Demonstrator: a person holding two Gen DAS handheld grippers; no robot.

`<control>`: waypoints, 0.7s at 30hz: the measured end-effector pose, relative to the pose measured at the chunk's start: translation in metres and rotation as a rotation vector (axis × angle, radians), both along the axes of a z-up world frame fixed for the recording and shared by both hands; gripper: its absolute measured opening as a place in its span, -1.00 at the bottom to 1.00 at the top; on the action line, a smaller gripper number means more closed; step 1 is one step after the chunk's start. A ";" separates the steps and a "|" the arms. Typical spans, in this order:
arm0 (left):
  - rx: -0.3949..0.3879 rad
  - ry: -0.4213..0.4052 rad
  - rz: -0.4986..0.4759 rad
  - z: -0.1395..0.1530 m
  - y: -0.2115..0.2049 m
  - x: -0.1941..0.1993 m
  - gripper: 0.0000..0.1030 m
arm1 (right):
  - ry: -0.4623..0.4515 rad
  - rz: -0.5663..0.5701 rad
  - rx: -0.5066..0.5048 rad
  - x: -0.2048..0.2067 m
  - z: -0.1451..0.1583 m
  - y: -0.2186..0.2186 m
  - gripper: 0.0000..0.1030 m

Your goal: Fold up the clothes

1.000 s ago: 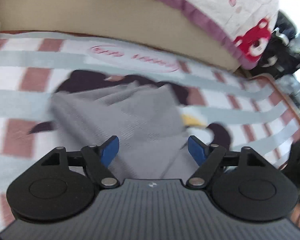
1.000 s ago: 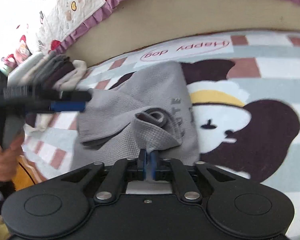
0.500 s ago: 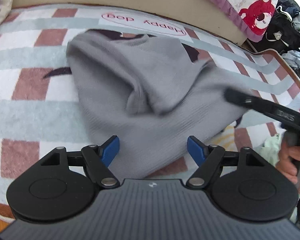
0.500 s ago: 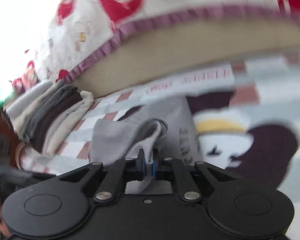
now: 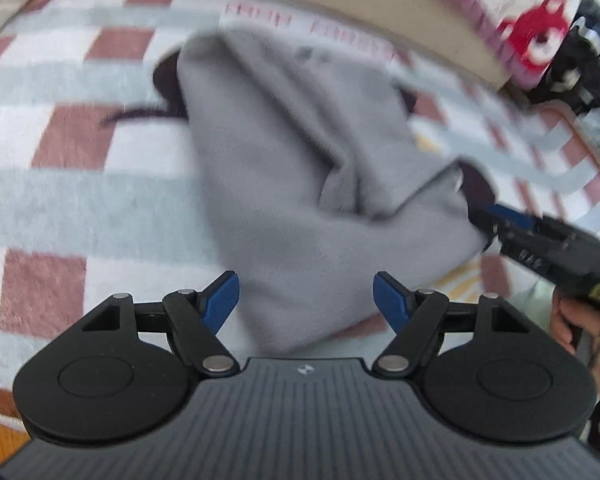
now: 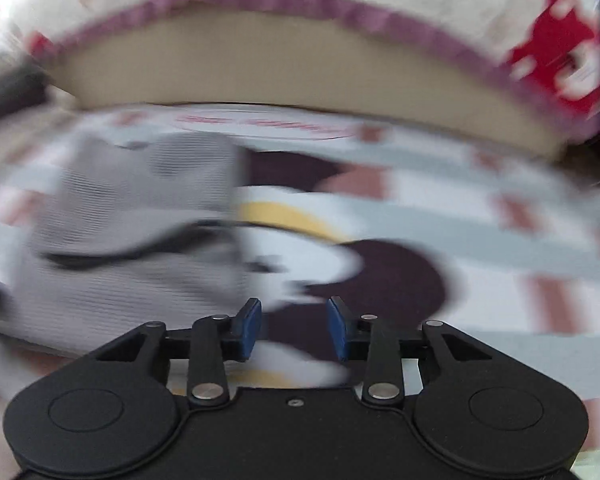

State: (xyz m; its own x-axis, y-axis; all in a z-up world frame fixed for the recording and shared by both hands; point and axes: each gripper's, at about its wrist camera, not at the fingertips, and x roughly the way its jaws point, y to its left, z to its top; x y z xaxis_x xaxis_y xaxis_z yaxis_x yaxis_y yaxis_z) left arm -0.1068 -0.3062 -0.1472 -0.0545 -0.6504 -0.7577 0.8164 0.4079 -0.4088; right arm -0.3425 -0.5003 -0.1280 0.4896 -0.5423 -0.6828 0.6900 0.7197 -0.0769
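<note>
— On the checked rug (image 5: pixel 60 184), what lay there?
— A grey garment (image 5: pixel 300 184), rumpled, below the bed's edge (image 5: pixel 340 4).
— The tools?
— Left gripper (image 5: pixel 306 300) stood wide apart over the garment's near end, gripping nothing. Right gripper (image 6: pixel 294 330) was opening, nothing between its pads, garment beside it.

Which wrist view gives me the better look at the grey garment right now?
Left wrist. The grey garment fills the middle, folds readable, lying on the checked blanket. The right wrist view shows it only smeared by motion blur at the left.
</note>
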 end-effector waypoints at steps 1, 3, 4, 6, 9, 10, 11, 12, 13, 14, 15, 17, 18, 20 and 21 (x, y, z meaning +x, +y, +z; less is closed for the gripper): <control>-0.041 -0.004 0.002 0.005 0.002 0.002 0.42 | -0.005 0.009 -0.019 -0.003 0.006 0.000 -0.22; -0.100 -0.019 0.004 0.010 0.001 0.003 0.41 | -0.087 0.100 -0.009 -0.006 0.019 0.003 -0.22; -0.124 -0.016 0.002 0.009 0.000 0.003 0.41 | -0.125 0.171 -0.003 -0.003 0.024 0.007 -0.22; -0.156 0.012 -0.004 0.002 -0.006 0.004 0.38 | -0.163 0.325 0.000 0.012 0.029 0.019 -0.17; -0.120 0.049 -0.008 -0.015 -0.010 0.001 0.32 | -0.099 0.525 -0.030 0.045 0.021 0.038 -0.11; -0.107 0.052 -0.010 -0.020 -0.009 0.001 0.32 | -0.065 0.575 -0.049 0.055 0.017 0.043 -0.11; -0.098 0.055 -0.011 -0.024 -0.008 0.000 0.32 | -0.033 0.605 -0.068 0.064 0.013 0.047 -0.11; -0.094 0.060 -0.011 -0.027 -0.007 0.001 0.31 | -0.006 0.632 -0.084 0.071 0.008 0.050 -0.11; -0.095 0.068 -0.008 -0.029 -0.006 0.002 0.31 | 0.009 0.653 -0.089 0.076 0.004 0.052 -0.11; -0.094 0.078 -0.004 -0.029 -0.005 0.004 0.31 | 0.027 0.681 -0.092 0.081 0.000 0.055 -0.11; -0.092 0.088 0.001 -0.030 -0.004 0.005 0.31 | 0.052 0.712 -0.112 0.085 -0.004 0.062 -0.11; -0.090 0.104 0.007 -0.031 -0.002 0.008 0.31 | 0.107 0.757 -0.198 0.090 -0.011 0.077 -0.02; -0.092 0.105 0.007 -0.032 -0.001 0.008 0.31 | 0.125 0.769 -0.247 0.093 -0.013 0.083 0.09; -0.094 0.101 0.010 -0.032 0.001 0.010 0.30 | 0.162 0.791 -0.345 0.099 -0.018 0.094 0.14; -0.094 0.105 0.020 -0.032 0.002 0.012 0.30 | 0.174 0.797 -0.373 0.102 -0.019 0.097 0.13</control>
